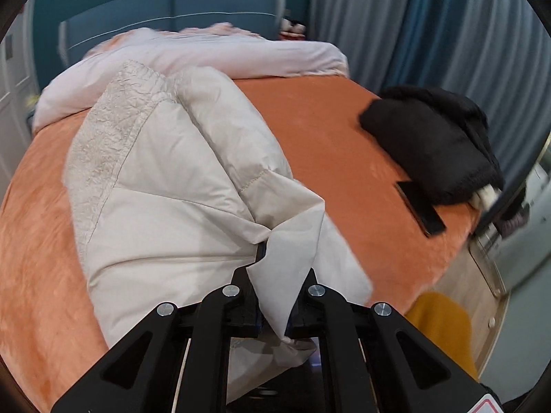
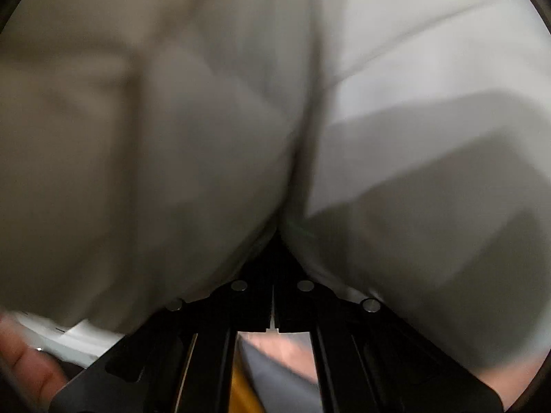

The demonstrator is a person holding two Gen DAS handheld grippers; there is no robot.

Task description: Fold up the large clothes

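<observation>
A large cream padded coat (image 1: pixel 165 179) lies bunched on the orange bed (image 1: pixel 320 127), with a crinkled panel along its left side. My left gripper (image 1: pixel 280 265) is shut on a pointed corner of the coat's fabric near the bed's front edge. In the right wrist view the same cream coat (image 2: pixel 213 130) fills nearly the whole blurred frame, pressed close to the camera. My right gripper (image 2: pixel 275 241) is shut on a fold of it; the fingertips are buried in the cloth.
A black folded garment (image 1: pixel 434 141) lies at the bed's right side on top of a dark flat phone-like object (image 1: pixel 418 208). A pink duvet (image 1: pixel 206 55) is heaped at the headboard. Curtains (image 1: pixel 430 24) hang at right. A wooden cabinet (image 1: pixel 482 275) stands beside the bed.
</observation>
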